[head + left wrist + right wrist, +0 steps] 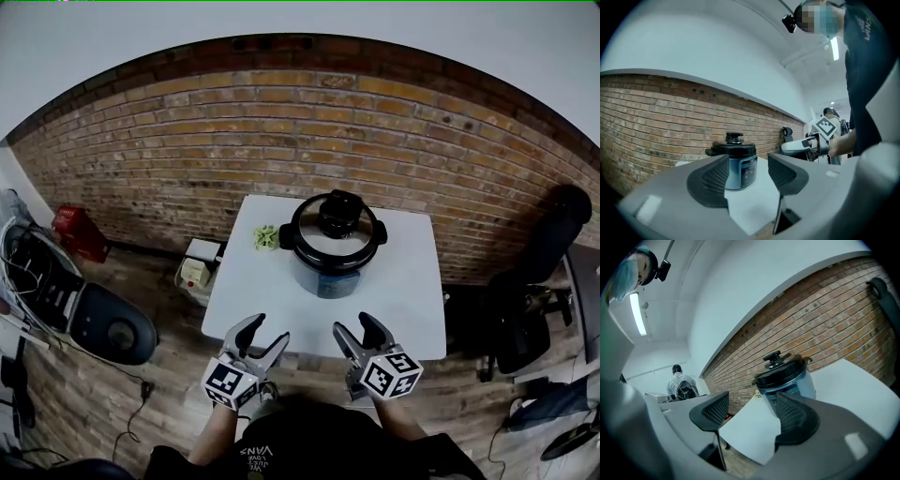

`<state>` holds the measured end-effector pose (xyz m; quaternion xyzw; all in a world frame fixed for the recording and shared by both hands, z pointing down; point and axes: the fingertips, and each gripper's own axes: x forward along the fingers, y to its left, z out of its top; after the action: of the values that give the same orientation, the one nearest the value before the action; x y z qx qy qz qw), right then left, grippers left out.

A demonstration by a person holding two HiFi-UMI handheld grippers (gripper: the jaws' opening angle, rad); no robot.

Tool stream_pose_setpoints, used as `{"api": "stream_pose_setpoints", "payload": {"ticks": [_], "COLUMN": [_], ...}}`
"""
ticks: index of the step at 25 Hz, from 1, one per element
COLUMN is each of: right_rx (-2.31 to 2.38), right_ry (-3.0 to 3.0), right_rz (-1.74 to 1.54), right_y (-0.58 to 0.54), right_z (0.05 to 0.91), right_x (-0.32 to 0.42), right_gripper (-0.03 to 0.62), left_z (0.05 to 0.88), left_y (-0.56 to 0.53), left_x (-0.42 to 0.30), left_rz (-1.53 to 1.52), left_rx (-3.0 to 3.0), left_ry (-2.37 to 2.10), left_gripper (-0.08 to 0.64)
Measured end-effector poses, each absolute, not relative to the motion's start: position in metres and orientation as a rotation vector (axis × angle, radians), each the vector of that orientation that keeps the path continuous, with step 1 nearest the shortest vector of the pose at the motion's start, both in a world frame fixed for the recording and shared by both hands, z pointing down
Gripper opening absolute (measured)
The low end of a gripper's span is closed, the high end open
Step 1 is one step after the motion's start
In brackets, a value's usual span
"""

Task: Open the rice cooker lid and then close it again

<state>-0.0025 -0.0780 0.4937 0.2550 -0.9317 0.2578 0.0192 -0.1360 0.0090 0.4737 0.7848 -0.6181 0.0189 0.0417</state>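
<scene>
Left tongs [265, 334]: jaws apart, nothing between the pads. Right tongs [358, 328]: same, jaws apart and empty. In the head view I've got both side by side at the near edge of the white table [412, 309], left at 9 o'clock of right, both pointing toward 12 o'clock, neither touching anything on the table. Each gripper view frames the rice cooker [333, 253] through the jaw gap, well apart from the pads. The cooker sits at 12 o'clock from the pair, upright, toward the far side of the table. Its black lid [330, 234] is down and seated, with the knob [339, 214] on top and the control panel [749, 171] facing me. There's 1 small green item [265, 237] on the table at 9 o'clock of the cooker, just beside it, not touching. The brick wall [187, 159] runs behind the table. A black chair [544, 272] is at 3 o'clock of the table, and a red object [77, 232] is on the floor well off at 9 o'clock. The right gripper view shows another person [680, 383] far back.
</scene>
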Motion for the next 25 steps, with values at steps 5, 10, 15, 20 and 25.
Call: {"api": "stream_pose_setpoints", "payload": {"ticks": [5,10,15,20,25], "right_rx": [0.995,1.143,1.251,1.304,1.299], "right_ry": [-2.871,-2.835,-2.790,-2.773,-2.783], "right_rz": [0.830,0.843,0.843,0.830,0.832], "right_y": [-0.082,-0.075,-0.065,-0.073,-0.096], "right_z": [0.492,0.496,0.501,0.501,0.502], "right_x": [-0.032,-0.056,-0.064,-0.062,-0.056], "right_gripper": [0.308,0.309,0.308,0.308,0.308], "left_z": [0.469,0.478,0.481,0.481,0.479], "left_y": [-0.012,-0.023,-0.041,-0.064,-0.094], "left_x": [-0.172,-0.197,-0.201,-0.190,-0.181], "left_rz": [0.091,0.102,0.102,0.084,0.090], "left_rx": [2.531,2.594,2.681,2.727,2.750], "left_ry": [-1.729,-1.569,-1.434,-1.356,-1.356], "left_gripper": [0.235,0.235,0.235,0.235,0.235]}}
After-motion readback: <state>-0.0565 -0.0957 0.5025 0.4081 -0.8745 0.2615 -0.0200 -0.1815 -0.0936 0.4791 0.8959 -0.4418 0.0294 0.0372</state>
